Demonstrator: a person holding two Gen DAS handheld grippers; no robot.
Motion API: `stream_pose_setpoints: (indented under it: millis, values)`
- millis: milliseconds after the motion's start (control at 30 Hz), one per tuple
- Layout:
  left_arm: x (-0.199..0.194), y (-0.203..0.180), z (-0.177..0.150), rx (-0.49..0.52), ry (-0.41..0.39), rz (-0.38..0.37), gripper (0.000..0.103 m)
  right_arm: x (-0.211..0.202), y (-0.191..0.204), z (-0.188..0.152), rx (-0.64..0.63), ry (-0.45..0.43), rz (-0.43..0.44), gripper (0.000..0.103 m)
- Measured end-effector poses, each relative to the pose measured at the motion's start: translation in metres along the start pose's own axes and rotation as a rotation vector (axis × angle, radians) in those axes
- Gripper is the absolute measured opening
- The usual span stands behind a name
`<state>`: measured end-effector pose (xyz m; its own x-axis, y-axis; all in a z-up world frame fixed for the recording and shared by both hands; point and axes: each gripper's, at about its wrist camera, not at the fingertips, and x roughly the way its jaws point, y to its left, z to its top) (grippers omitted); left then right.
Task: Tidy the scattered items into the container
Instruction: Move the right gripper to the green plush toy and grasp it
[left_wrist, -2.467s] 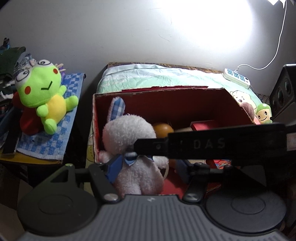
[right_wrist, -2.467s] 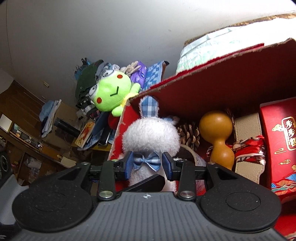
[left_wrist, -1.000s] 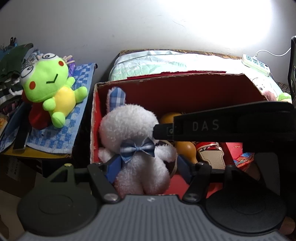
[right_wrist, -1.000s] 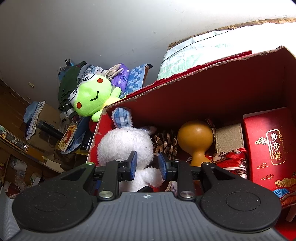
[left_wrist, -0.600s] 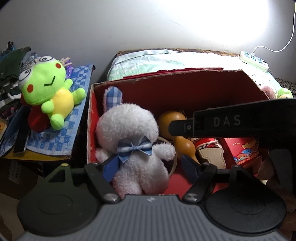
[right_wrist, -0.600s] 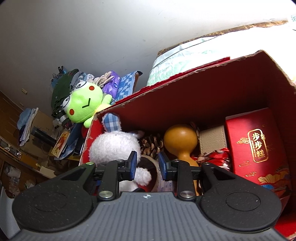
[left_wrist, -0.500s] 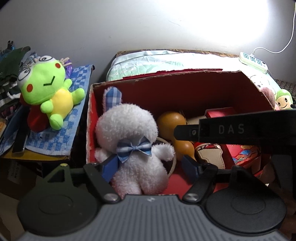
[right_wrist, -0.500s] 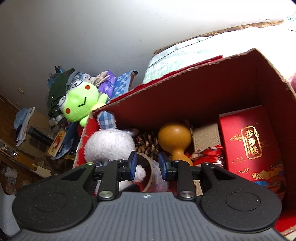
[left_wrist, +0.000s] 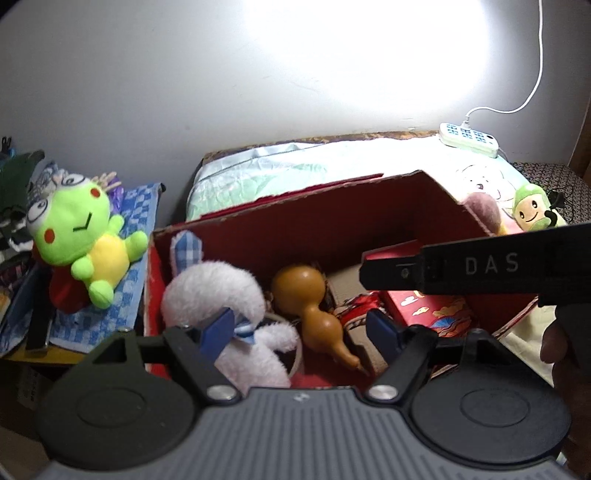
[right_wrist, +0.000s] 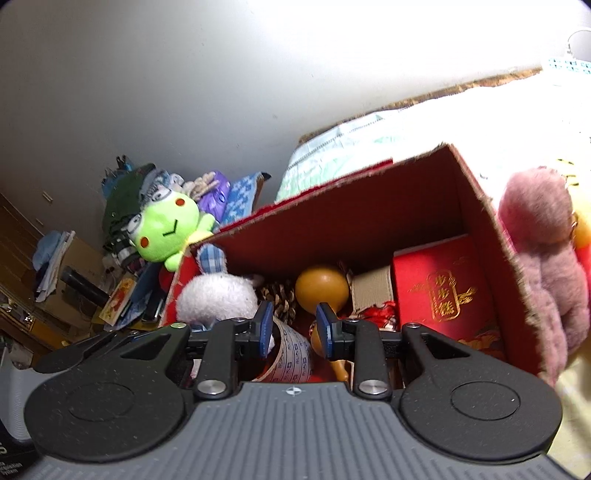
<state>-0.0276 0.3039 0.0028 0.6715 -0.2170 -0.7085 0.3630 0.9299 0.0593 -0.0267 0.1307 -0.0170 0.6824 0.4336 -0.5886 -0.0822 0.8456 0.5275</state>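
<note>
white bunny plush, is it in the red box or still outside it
In the box. The white bunny plush sits inside the red box at its left end, beside the gourd, with the box walls around it.

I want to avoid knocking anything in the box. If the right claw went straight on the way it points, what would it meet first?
Probably the roll of printed tape, which sits right below the right claw inside the red box; the pine cone and gourd lie just beyond. Depth is unclear.
</note>
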Motion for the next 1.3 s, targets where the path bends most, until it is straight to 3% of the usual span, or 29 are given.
stream_pose_setpoints:
  millis: [233, 400, 567, 833, 1000, 1067, 1300]
  values:
    - [0.000, -0.065, 0.021, 0.031, -0.032, -0.062, 0.077, -0.044, -0.034, 0.012, -0.060, -0.053, 0.001, 0.029]
    - [0.002, -0.129, 0.035, 0.088, -0.066, -0.124, 0.076, -0.082, -0.082, 0.024, -0.046, -0.099, -0.034, 0.030]
    - [0.022, -0.196, 0.047, 0.111, -0.047, -0.206, 0.074, -0.111, -0.142, 0.036, -0.001, -0.117, -0.095, 0.030]
    - [0.069, -0.280, 0.067, 0.054, -0.006, -0.307, 0.074, -0.146, -0.229, 0.058, 0.054, -0.121, -0.244, 0.030]
    - [0.097, -0.320, 0.082, 0.067, -0.026, -0.310, 0.077, -0.151, -0.266, 0.080, 0.045, -0.118, -0.337, 0.032]
    - [0.111, -0.329, 0.087, 0.060, -0.019, -0.318, 0.077, -0.147, -0.282, 0.088, 0.055, -0.102, -0.347, 0.037]
    - [0.156, -0.345, 0.096, 0.011, 0.055, -0.323, 0.076, -0.122, -0.311, 0.099, 0.091, -0.023, -0.341, 0.037]
